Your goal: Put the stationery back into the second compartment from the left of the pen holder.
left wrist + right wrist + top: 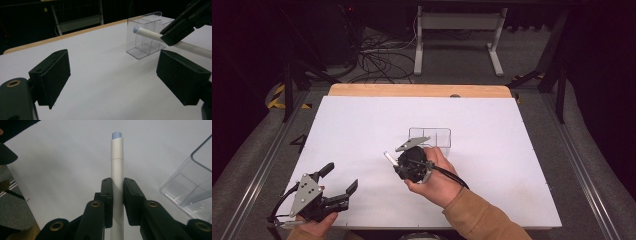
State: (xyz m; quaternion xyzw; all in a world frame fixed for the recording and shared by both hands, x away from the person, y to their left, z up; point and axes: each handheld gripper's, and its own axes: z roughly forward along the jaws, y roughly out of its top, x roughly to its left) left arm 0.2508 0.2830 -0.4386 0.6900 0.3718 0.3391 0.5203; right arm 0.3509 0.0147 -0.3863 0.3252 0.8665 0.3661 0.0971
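A white marker pen (117, 167) with a pale blue end is clamped between the jaws of my right gripper (117, 195), which is shut on it. In the high view that gripper (399, 162) hovers over the middle of the white table, the pen (388, 157) sticking out to the left. A clear plastic divided box (430, 137) stands just behind it. My left gripper (341, 179) rests near the front left edge, open and holding nothing. Its own view shows the pen (150, 35) and the clear box (146, 37) ahead between its wide-apart pads (53, 75).
The white board (492, 145) lies on a wooden table whose far edge (419, 90) shows. Beyond it stand a white desk frame (457, 35) and tangled cables (377, 60) on the floor. Metal rails (257, 165) run along both sides.
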